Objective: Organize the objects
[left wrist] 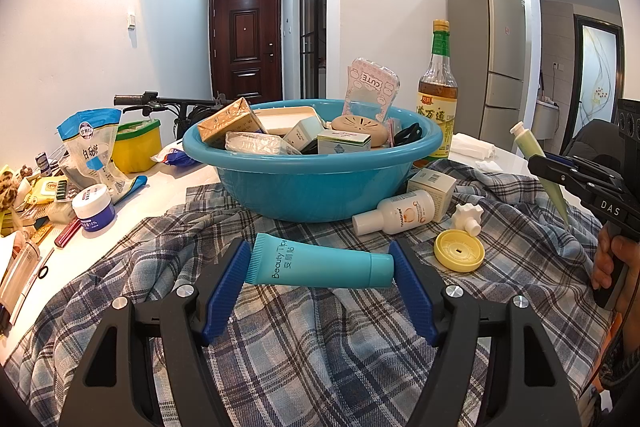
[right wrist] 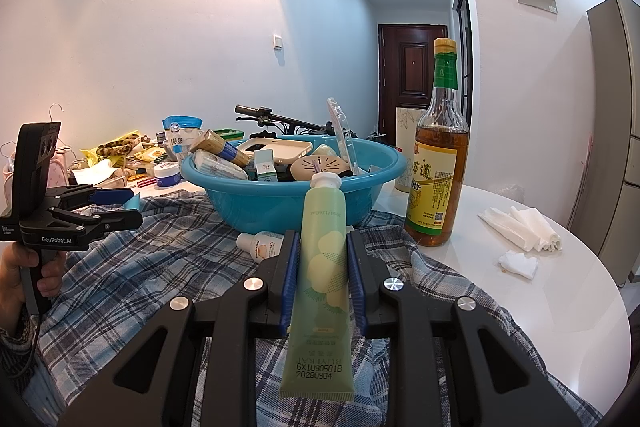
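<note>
Closest in, the left gripper [left wrist: 320, 267] has its blue pads on either end of a teal tube [left wrist: 320, 264] that lies crosswise between them, crimped end to the left, cap to the right. The pads touch or nearly touch both ends, but from this angle I cannot say for sure whether they are really squeezing it. Under it spreads a rumpled plaid cloth [left wrist: 320, 347] over the white table [right wrist: 520, 307].

Over on the right, the right gripper [right wrist: 322, 279] is narrow and clamped on a pale green tube [right wrist: 322, 267], white cap pointing up and away, crimped printed end hanging back toward the camera. From the left camera that same tube [left wrist: 540, 171] shows tilted, cap up, held above the cloth, with a hand [left wrist: 612, 263] wrapped around the handle.

Just past the teal tube, a yellow round lid [left wrist: 459, 250] lies flat on the cloth, a small white knob [left wrist: 467, 217] beside it, and a white bottle [left wrist: 396, 217] on its side against a little white box [left wrist: 434, 189].

Behind those sits the blue basin [left wrist: 312, 195], on the cloth and already heaped with boxes, a phone case and a tan round case. To its right stands a tall bottle of amber liquid [right wrist: 440, 155], upright on bare table, with crumpled tissues [right wrist: 520, 223] farther right.

Left of the basin, a white jar with a blue band [left wrist: 94, 207], a sugar bag [left wrist: 90, 151] and a yellow tub [left wrist: 136, 147] crowd the table edge. Beyond, a hallway runs to a dark red door [left wrist: 245, 47].
</note>
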Demonstrator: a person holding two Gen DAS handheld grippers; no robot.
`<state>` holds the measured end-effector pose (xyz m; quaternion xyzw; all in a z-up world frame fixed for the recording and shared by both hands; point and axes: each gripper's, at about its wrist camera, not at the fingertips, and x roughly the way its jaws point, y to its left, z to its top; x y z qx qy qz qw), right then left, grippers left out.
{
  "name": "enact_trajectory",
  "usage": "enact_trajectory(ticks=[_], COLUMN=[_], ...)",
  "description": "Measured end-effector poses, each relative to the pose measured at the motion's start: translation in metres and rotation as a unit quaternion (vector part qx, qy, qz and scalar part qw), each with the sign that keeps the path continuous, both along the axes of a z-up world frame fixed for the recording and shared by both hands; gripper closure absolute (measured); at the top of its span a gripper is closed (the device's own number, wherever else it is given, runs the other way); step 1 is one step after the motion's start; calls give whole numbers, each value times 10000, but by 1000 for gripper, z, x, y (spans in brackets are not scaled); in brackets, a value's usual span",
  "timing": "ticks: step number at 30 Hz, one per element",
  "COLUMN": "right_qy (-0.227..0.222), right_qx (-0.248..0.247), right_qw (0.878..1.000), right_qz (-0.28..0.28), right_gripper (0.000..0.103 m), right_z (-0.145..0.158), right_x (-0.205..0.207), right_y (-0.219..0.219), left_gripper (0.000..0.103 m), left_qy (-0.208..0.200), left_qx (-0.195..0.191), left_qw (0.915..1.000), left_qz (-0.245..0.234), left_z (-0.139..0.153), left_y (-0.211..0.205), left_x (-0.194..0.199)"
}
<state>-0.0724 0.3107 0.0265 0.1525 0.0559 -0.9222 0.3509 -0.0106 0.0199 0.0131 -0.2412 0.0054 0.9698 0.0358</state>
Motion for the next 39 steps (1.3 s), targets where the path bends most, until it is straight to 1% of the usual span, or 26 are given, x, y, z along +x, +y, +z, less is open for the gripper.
enact_trajectory(ticks=[11, 19, 21, 24, 26, 29, 32, 34, 37, 39], right_qy=[-2, -124, -155, -163, -179, -250, -303, -317, -317, -321], right_qx=[-3, 5, 25, 65, 57, 11, -20, -20, -33, -53], right_qw=[10000, 9998, 9997, 9996, 9995, 9993, 9991, 9991, 9991, 9991], right_qz=[20, 137, 183, 230, 257, 269, 288, 293, 289, 286], right_gripper=[81, 81, 81, 81, 81, 81, 81, 81, 81, 81], right_z=[0, -1, -1, -1, -1, -1, -1, -1, -1, -1], right_x=[0, -3, -4, -3, -4, -7, -8, -9, -9, -9], right_y=[1, -1, -3, -4, -4, -2, -2, -2, -2, -1], left_gripper=[29, 29, 29, 29, 29, 29, 29, 29, 29, 29], left_qy=[2, 293, 304, 333, 451, 576, 589, 509, 361, 308], left_qx=[-2, 0, -25, 127, 68, -138, -58, -1, -193, -208], left_qw=[10000, 9995, 9995, 9991, 9985, 9979, 9979, 9983, 9990, 9991], left_qz=[-3, -70, -33, -208, -290, -277, -263, -279, -200, -187], left_z=[0, 7, 12, 28, 43, 65, 79, 82, 79, 75], left_y=[0, 3, 3, 3, 5, 7, 5, 5, 14, 17], left_x=[0, 10, 12, 12, 10, -3, -28, -47, -80, -92])
